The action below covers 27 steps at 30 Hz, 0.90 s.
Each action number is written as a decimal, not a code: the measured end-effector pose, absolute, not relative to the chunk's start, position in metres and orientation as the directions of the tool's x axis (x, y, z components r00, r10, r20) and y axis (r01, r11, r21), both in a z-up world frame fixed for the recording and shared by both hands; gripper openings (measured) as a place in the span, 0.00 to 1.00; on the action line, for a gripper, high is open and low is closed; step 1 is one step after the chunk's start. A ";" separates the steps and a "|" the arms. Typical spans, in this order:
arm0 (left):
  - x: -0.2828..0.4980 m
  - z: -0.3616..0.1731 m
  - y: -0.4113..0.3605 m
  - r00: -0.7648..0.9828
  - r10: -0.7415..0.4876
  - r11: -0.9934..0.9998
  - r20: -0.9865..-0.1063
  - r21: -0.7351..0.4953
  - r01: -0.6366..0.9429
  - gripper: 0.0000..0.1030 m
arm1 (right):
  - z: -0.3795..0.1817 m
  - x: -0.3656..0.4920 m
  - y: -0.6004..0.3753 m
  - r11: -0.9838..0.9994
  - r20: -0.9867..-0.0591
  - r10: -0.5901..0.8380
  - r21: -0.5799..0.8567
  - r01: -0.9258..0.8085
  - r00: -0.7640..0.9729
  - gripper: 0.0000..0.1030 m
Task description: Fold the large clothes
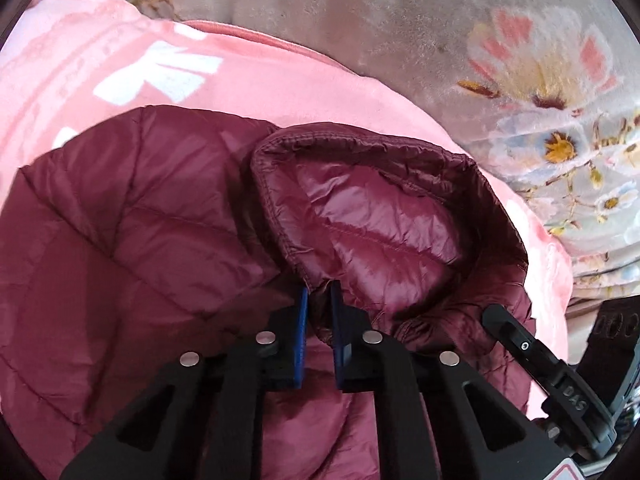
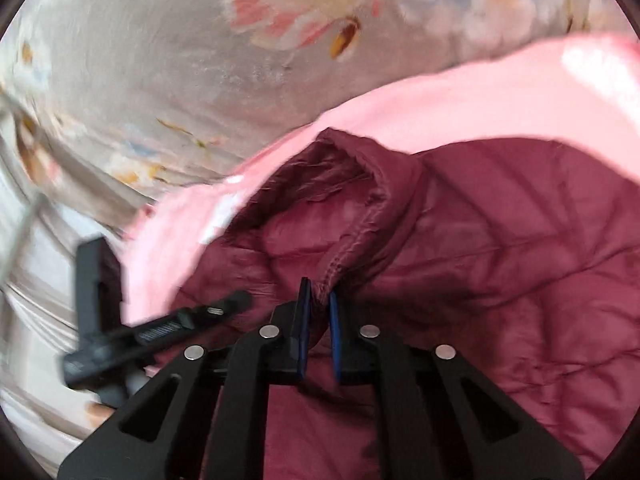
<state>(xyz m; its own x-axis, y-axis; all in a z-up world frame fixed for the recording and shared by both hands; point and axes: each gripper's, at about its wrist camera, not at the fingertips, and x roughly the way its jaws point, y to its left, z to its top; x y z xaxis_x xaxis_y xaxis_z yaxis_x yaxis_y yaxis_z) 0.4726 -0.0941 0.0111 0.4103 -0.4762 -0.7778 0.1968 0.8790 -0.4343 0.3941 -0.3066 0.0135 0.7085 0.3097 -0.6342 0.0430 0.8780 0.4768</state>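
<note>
A maroon quilted puffer jacket [image 1: 140, 216] lies on a pink blanket [image 1: 240, 80]. Its hood [image 1: 372, 216] lies open with the shiny lining up. My left gripper [image 1: 319, 292] is shut on the stitched hood edge, with fabric pinched between the blue pads. In the right wrist view the same jacket [image 2: 500, 248] fills the lower right. My right gripper [image 2: 319, 294] is shut on a stitched hem of the jacket [image 2: 352, 240]. The other gripper's black body [image 2: 160, 332] shows at the left, and the right gripper's body shows in the left wrist view [image 1: 552, 376].
A grey floral bedspread [image 1: 520, 80] surrounds the pink blanket and also shows in the right wrist view [image 2: 140, 80]. The pink blanket's edge [image 2: 440, 96] runs close behind the jacket. The right wrist view is motion-blurred.
</note>
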 end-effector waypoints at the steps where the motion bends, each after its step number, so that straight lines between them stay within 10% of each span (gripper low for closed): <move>1: 0.471 0.010 -0.092 0.416 -0.464 0.886 -0.782 -0.418 0.202 0.07 | 0.011 0.390 -0.306 0.898 -0.650 0.272 0.436 0.055 0.710 0.06; 22: 0.422 0.017 -0.096 0.601 -0.258 0.939 -0.756 -0.050 0.340 0.20 | 0.011 0.357 -0.329 0.958 -0.742 0.112 0.258 0.128 0.661 0.14; 27: 0.440 0.100 -0.085 0.705 -0.252 0.953 -0.663 -0.044 0.299 0.43 | 0.084 0.379 -0.326 0.968 -0.647 0.016 0.200 0.150 0.763 0.15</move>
<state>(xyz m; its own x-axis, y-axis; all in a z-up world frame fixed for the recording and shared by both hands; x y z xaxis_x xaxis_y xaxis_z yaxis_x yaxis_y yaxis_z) 0.4399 -0.0851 0.1004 0.7052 -0.2519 -0.6627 0.2993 0.9532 -0.0438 0.3788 -0.3257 0.0842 0.7626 0.0157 -0.6467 0.1498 0.9682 0.2002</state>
